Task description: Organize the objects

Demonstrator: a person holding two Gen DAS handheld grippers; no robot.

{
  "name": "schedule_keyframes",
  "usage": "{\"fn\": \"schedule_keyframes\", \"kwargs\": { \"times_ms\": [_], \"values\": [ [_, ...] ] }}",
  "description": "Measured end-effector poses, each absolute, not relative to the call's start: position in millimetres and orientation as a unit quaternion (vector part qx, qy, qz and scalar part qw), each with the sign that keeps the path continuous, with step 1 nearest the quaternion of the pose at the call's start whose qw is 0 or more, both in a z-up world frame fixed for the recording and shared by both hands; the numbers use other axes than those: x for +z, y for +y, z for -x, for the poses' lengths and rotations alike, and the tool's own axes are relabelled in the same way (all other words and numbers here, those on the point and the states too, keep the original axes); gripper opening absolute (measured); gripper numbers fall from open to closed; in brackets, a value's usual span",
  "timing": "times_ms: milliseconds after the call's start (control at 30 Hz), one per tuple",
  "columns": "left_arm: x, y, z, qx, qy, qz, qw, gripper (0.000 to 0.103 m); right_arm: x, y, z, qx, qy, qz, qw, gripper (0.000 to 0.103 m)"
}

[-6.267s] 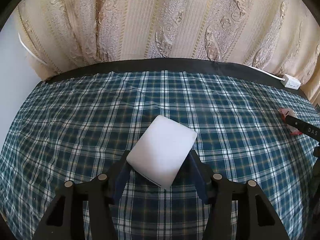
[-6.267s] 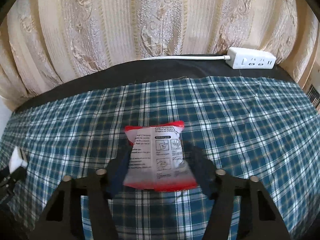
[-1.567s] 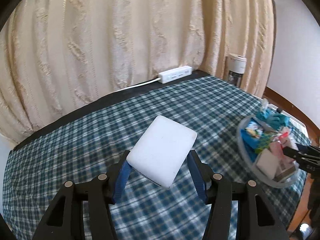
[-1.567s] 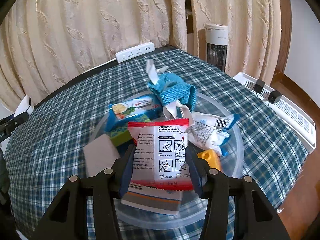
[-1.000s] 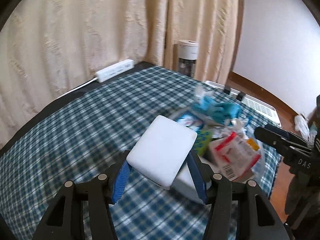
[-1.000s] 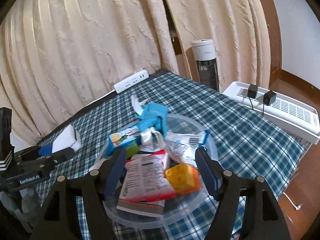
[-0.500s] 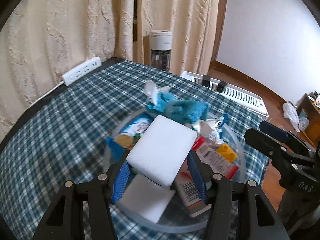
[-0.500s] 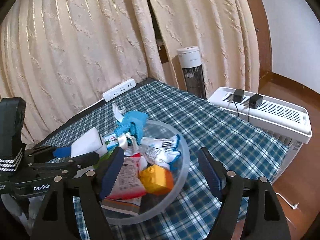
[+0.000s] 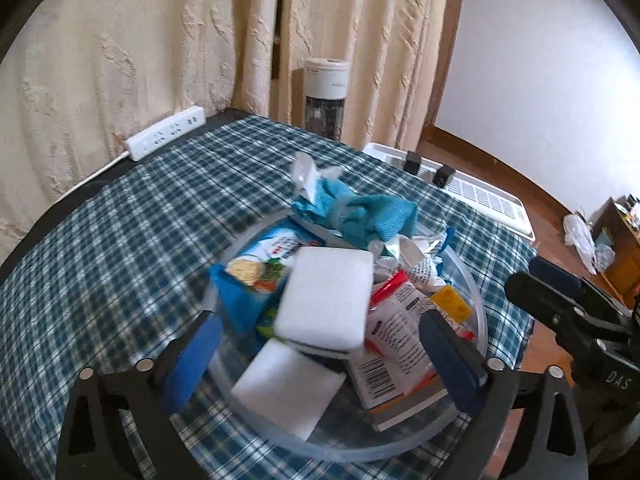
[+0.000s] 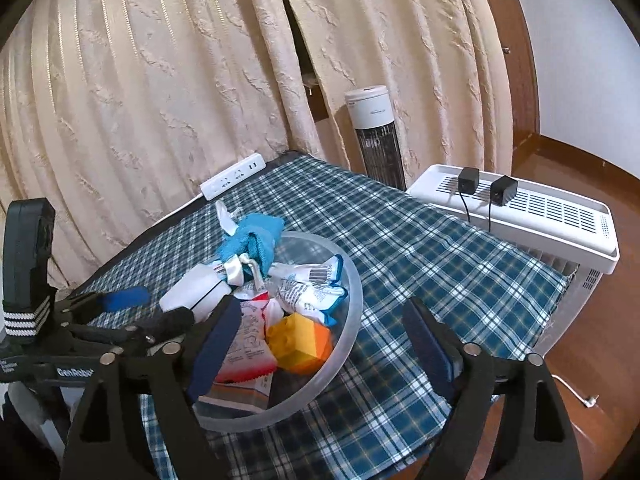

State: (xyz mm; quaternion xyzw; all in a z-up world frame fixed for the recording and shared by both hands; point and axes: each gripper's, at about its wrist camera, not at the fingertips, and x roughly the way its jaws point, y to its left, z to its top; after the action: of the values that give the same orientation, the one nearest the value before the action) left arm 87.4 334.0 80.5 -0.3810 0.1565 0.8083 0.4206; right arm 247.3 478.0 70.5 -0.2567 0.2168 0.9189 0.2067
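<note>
Your left tongs (image 9: 320, 344) no longer clamp the white sponge (image 9: 326, 300) — half a second ago the pads pinched it, and now the jaws are opening wide with the sponge loose between them, blurred, above the clear bowl (image 9: 478, 308). It sits over a second white sponge (image 9: 288, 388) that lies flat in the near part of the bowl. Around it you can see a blue snack packet (image 9: 256, 268) on the left, a teal cloth (image 9: 360, 216) draped over the far rim, a red-and-white sachet (image 9: 400, 340) on the right and a yellow block (image 9: 452, 300) beyond that.

Your right tongs (image 10: 316, 340) are empty and their jaws are opening too; the sachet they carried earlier now lies in the bowl (image 10: 352, 280), partly behind the left finger. From this side the yellow block (image 10: 300, 340) rests against the bowl's near wall, with the teal cloth (image 10: 256, 236) at the far rim and the white sponge (image 10: 196, 288) next to the left tongs' dark arm.

The bowl stands on the tabletop, which is covered with a blue plaid cloth (image 10: 440, 248). A white power strip (image 10: 234, 180) lies at the far edge by the cream curtain (image 10: 160, 80), and a white tower fan (image 10: 376, 136) stands behind the corner.
</note>
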Motion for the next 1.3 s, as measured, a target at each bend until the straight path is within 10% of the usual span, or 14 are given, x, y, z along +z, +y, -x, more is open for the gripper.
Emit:
{"fn": "schedule_keyframes", "kwargs": {
  "times_ms": [1300],
  "values": [
    [96.3, 264.2, -131.3, 0.879, 0.168, 0.314, 0.318, 0.103, 71.0, 399.8, -249.6, 0.931, 0.129, 0.290, 0.182, 0.103]
  ]
}}
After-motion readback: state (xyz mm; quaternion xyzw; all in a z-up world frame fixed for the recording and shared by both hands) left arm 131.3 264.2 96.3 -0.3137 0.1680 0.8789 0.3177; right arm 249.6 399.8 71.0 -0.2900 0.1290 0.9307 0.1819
